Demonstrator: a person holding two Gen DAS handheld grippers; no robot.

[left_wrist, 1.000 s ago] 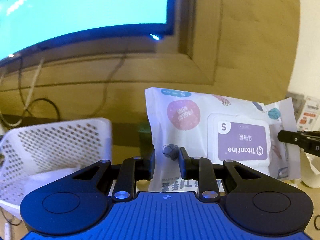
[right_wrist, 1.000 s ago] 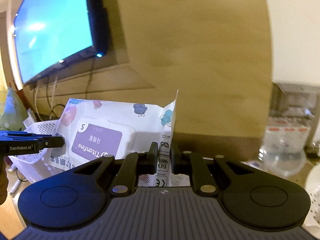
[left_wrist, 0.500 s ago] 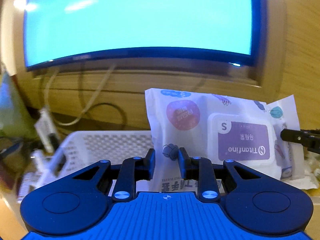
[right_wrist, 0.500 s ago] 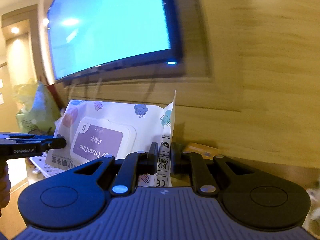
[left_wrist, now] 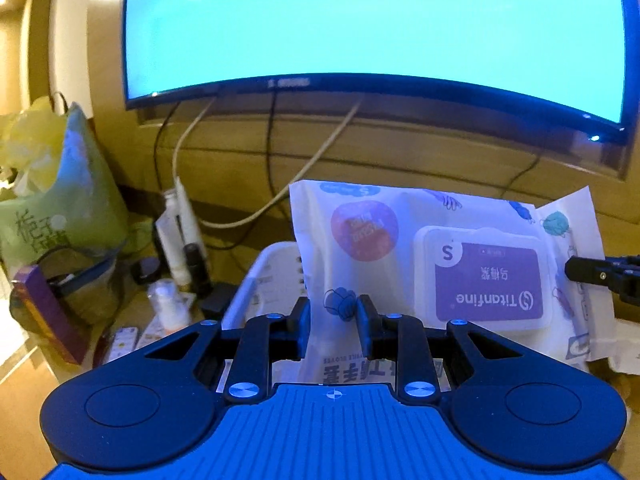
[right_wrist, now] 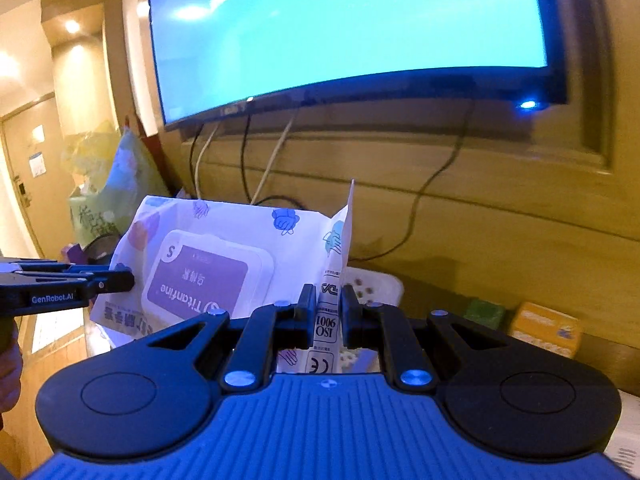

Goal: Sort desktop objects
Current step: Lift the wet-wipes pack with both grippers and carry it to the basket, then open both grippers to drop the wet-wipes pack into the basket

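A white wipes pack (left_wrist: 404, 252) with a purple Titanfine lid is held in the air, upside down, between both grippers. My left gripper (left_wrist: 333, 316) is shut on its left lower edge. My right gripper (right_wrist: 328, 312) is shut on the pack's right end seam (right_wrist: 340, 256). The right gripper's tip shows at the right of the left wrist view (left_wrist: 600, 276); the left gripper shows at the left of the right wrist view (right_wrist: 80, 284). A white perforated basket (left_wrist: 264, 280) stands just behind and below the pack; it also shows in the right wrist view (right_wrist: 376, 284).
A lit TV screen (left_wrist: 372, 24) hangs on the wood wall with cables below. A green bag (left_wrist: 60, 208), bottles (left_wrist: 180, 236) and small items stand at the left of the desk. An orange box (right_wrist: 548, 328) and a green box (right_wrist: 484, 312) sit to the right.
Both grippers have swung left with the pack held between them. The TV now fills the background and the basket now lies behind the pack instead of to its left.
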